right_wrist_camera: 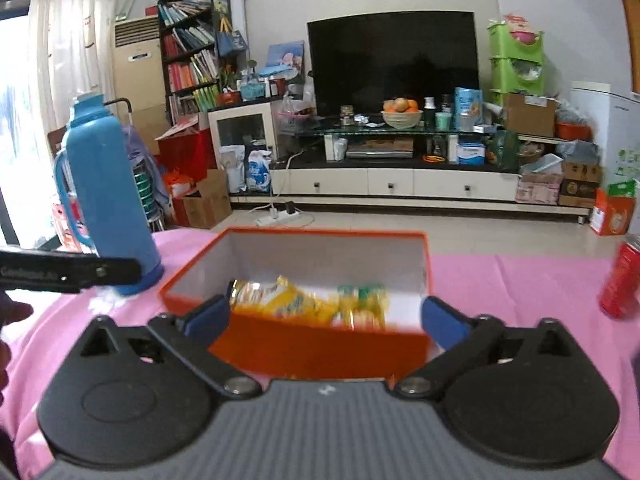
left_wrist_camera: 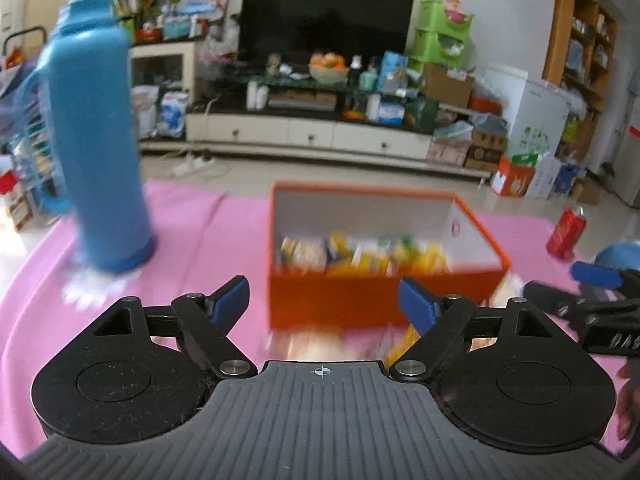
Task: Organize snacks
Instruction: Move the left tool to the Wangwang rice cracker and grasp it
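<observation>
An orange box (left_wrist_camera: 376,292) with white inner walls stands on the pink tablecloth and holds several yellow and green snack packets (left_wrist_camera: 360,256). More blurred packets (left_wrist_camera: 316,344) lie on the cloth in front of it. My left gripper (left_wrist_camera: 324,300) is open and empty, just before the box's near wall. In the right wrist view the same box (right_wrist_camera: 316,348) with snack packets (right_wrist_camera: 308,304) sits right ahead. My right gripper (right_wrist_camera: 326,318) is open and empty, its fingers on either side of the box's near wall.
A tall blue thermos (left_wrist_camera: 100,148) stands at the left on the cloth (left_wrist_camera: 200,240); it also shows in the right wrist view (right_wrist_camera: 108,196). A red can (left_wrist_camera: 566,234) stands at the right, seen too in the right wrist view (right_wrist_camera: 622,280). The right gripper's body (left_wrist_camera: 592,312) shows at the right.
</observation>
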The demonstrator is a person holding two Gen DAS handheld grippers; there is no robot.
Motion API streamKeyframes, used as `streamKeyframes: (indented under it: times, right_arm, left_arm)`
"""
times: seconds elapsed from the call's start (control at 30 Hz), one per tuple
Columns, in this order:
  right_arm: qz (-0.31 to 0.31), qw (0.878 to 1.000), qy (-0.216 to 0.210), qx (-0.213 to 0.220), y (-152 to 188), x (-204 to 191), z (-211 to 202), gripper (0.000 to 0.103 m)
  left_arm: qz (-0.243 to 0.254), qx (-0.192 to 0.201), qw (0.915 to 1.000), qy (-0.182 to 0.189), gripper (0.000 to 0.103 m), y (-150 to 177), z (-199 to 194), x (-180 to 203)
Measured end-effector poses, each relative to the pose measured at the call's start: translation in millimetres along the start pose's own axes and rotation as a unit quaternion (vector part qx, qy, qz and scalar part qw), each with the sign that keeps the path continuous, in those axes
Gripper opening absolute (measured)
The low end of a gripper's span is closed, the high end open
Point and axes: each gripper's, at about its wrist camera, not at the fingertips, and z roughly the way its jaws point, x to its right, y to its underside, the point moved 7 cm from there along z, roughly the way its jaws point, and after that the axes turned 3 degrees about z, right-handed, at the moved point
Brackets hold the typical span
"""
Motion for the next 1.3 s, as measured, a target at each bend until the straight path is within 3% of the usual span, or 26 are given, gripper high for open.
streamKeyframes:
  times: [0.27, 0.37, 0.43, 0.57, 0.77, 0.83, 1.03, 1.17, 1.3]
  right_arm:
    - [0.079, 0.995, 0.012, -0.064, 102, -8, -79, 0.102]
    - [0.088, 0.991, 0.013, -0.096, 133, -8, -94, 0.102]
    - [0.088, 0.991, 0.018, -0.1, 141, -6, -103, 0.102]
    - [0.096, 0.991, 0.021, -0.087, 135, -1, -111, 0.102]
    - [0.094, 0.991, 0.02, -0.089, 134, 3, -106, 0.102]
    - [0.098, 0.99, 0.02, -0.101, 140, 5, -100, 0.102]
    - [0.123, 0.984, 0.013, -0.125, 153, 12, -83, 0.102]
    - [0.121, 0.984, 0.018, -0.129, 155, 14, -79, 0.102]
    - [0.131, 0.982, 0.029, -0.13, 159, 23, -76, 0.102]
  left_arm:
    - [-0.028, -0.104, 0.9935, -0.034, 0.065, 138, -66, -16]
    - [-0.03, -0.135, 0.9887, -0.058, 0.061, 171, -73, -28]
    - [-0.041, -0.132, 0.9875, -0.075, 0.062, 169, -72, -40]
    - [-0.055, -0.115, 0.9866, -0.102, 0.075, 146, -54, -61]
    - [-0.172, -0.148, 0.9691, -0.097, 0.067, 143, -21, -87]
    - [-0.183, -0.149, 0.9672, -0.095, 0.067, 145, -17, -90]
    - [-0.135, -0.144, 0.9724, -0.124, 0.068, 126, 12, -95]
    - [-0.087, -0.154, 0.9729, -0.149, 0.058, 119, 33, -96]
    - [-0.062, -0.158, 0.9744, -0.148, 0.057, 130, 28, -92]
